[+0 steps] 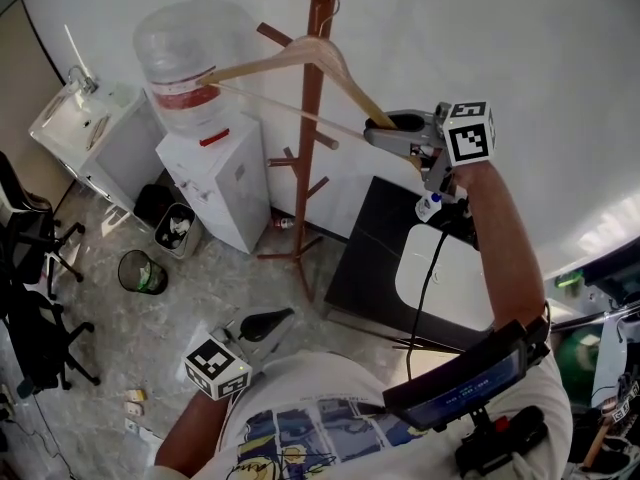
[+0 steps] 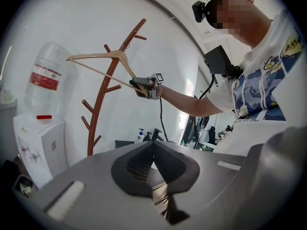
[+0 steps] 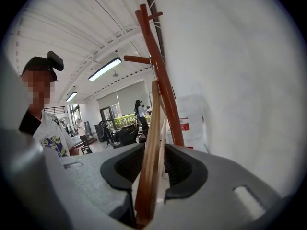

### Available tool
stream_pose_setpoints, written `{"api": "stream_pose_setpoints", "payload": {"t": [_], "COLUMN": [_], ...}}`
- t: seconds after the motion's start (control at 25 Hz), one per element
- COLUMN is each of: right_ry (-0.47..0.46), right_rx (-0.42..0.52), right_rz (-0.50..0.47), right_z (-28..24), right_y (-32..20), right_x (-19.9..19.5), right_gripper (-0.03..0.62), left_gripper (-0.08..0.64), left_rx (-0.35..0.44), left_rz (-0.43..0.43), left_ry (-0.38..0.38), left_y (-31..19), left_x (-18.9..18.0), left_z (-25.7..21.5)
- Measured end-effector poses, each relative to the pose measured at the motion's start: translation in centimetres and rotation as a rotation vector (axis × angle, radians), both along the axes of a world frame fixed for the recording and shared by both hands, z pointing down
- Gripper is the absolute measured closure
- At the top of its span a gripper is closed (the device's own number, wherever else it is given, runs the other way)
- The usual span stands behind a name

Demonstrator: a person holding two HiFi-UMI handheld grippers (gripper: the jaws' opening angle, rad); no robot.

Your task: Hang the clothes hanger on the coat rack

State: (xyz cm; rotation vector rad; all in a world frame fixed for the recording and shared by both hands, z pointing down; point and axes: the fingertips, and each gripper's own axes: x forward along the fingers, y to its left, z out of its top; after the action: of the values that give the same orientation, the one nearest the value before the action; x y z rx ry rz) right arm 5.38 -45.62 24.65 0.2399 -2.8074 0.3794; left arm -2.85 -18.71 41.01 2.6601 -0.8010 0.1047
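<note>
A light wooden clothes hanger [image 1: 300, 58] hangs high beside the top of the red-brown coat rack [image 1: 312, 118], its hook up by the rack's top peg. My right gripper [image 1: 385, 123] is at the hanger's right end. In the right gripper view the hanger's arm [image 3: 153, 143] runs between the jaws of the right gripper [image 3: 154, 169], with a little slack at the pads, and the rack pole [image 3: 160, 71] rises just behind. My left gripper [image 1: 275, 318] is low near my chest, shut and empty. The left gripper view shows its pads [image 2: 153, 145] together, with the hanger [image 2: 103, 61] and the rack [image 2: 103, 95] far off.
A white water dispenser [image 1: 215, 183] with a large bottle [image 1: 185, 58] stands left of the rack. A black table [image 1: 375, 258] sits right of the rack's base. A waste bin [image 1: 143, 273], office chairs [image 1: 30, 238] and a sink [image 1: 70, 118] are at the left.
</note>
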Motion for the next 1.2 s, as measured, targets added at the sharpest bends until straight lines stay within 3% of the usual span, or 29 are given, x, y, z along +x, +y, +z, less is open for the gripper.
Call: {"api": "stream_pose_setpoints", "payload": {"t": [0.52, 1.2], "right_ry": [-0.049, 0.023], "right_rx": [0.043, 0.143], "right_rz": [0.257, 0.696], "right_z": [0.4, 4.0], "right_y": [0.7, 8.9], "right_x": [5.9, 13.8], "right_gripper": [0.370, 0.350], "left_gripper": [0.558, 0.558], "left_rx": [-0.016, 0.003], "left_rz": [0.071, 0.184], "left_ry": [-0.001, -0.007], "left_y": [2.5, 8.1], "left_x": [0.4, -2.2], "left_z": [0.4, -0.7]}}
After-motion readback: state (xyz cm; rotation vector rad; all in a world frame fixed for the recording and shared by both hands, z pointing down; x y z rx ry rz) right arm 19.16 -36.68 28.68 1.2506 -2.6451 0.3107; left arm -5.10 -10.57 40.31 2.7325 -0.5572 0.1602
